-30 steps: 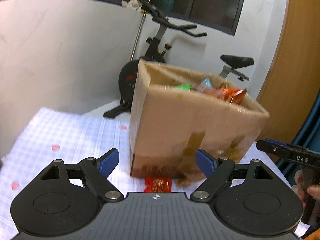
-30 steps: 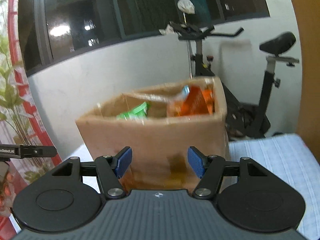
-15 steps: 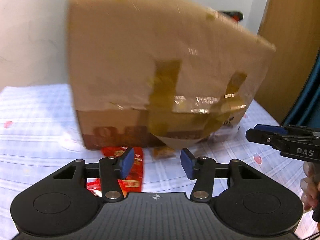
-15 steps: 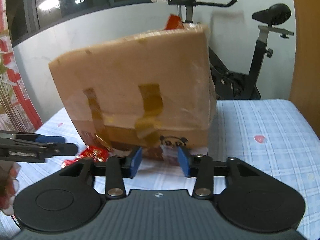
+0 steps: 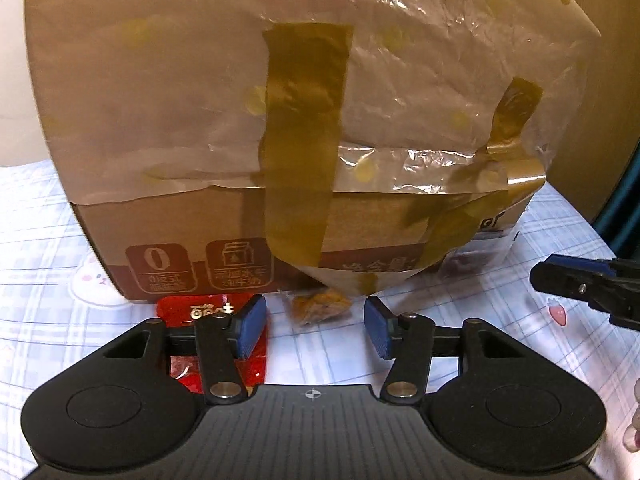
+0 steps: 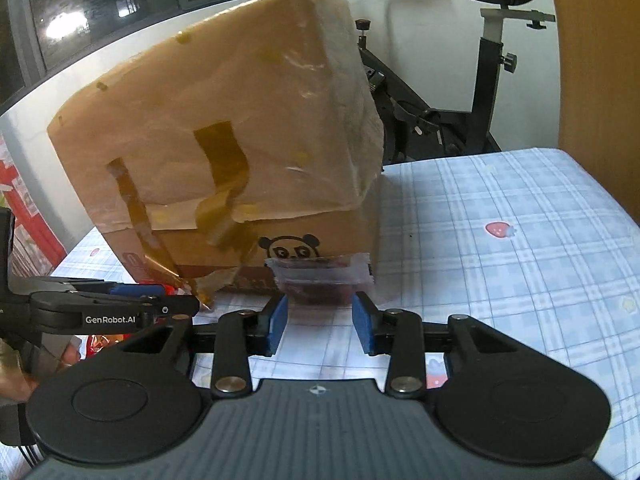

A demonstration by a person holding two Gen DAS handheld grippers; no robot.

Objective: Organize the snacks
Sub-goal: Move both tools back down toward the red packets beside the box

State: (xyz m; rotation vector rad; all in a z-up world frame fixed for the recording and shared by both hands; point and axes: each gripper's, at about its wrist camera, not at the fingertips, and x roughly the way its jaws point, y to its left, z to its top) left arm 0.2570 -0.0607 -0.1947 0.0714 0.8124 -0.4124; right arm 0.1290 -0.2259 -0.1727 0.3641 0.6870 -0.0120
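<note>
**Q:** Right in the middle of both wrist views sits that big cardboard box point(image 5: 200, 80), taped up with brown strips. Where are the snacks though?

**A:** Low in the left wrist frame: a red packet point(image 5: 208, 310) lies on the checked tablecloth point(image 5: 40, 208) against the box's bottom edge, partly under the left gripper point(image 5: 312, 330). A small brownish snack point(image 5: 320, 306) sits just ahead, between its blue pads.

**Q:** Gripping it?

**A:** Nope, the jaws are opening, pads clear of it.

**Q:** And the other one?

**A:** The right gripper point(image 6: 320, 322) stands apart too, pointed at a clear pouch of something dark point(image 6: 320, 280) leaning on the box under the panda print. Pads aren't touching it.
</note>
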